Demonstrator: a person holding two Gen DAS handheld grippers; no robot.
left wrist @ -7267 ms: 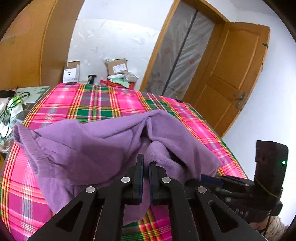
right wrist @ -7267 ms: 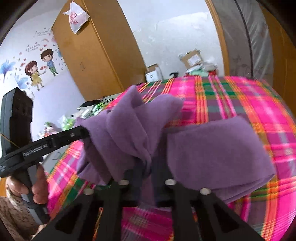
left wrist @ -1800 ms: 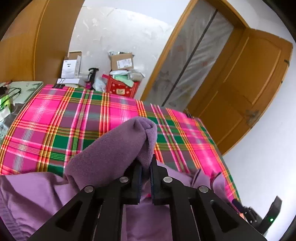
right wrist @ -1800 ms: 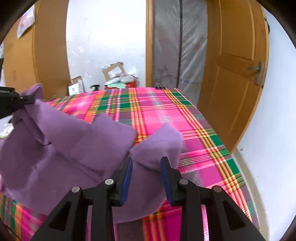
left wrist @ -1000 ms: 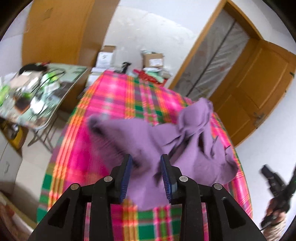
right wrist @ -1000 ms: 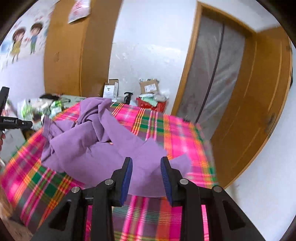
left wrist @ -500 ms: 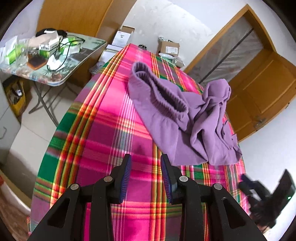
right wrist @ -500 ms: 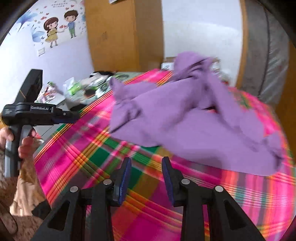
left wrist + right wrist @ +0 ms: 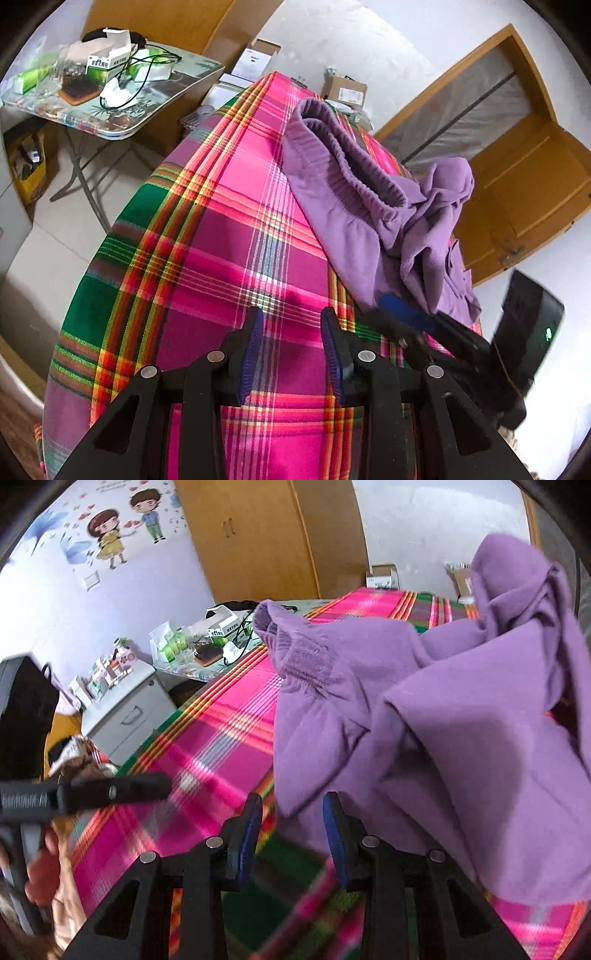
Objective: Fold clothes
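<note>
The purple garment (image 9: 354,206) lies crumpled on the plaid cloth (image 9: 229,236), toward the cloth's right side in the left wrist view; its long axis runs from about eleven o'clock down to five o'clock, with the ribbed, gathered opening (image 9: 343,158) at the eleven o'clock end and a bunched heap of folds (image 9: 443,206) at about three o'clock; its lower corner (image 9: 369,295) points toward six o'clock. The left gripper (image 9: 291,325) hangs over bare cloth with its jaws parted and nothing between them; open plaid spreads from seven to eleven o'clock out to the cloth's left edge, beyond which floor and a cluttered side table (image 9: 122,99) show. The right gripper (image 9: 291,808) has its jaws apart too; the garment's near corner (image 9: 295,797) hangs in line with the gap, and I cannot tell whether the pads touch it; this view is blurred low down. There the garment (image 9: 443,720) fills twelve to four o'clock, and free cloth (image 9: 221,746) lies from eight to ten o'clock.
</note>
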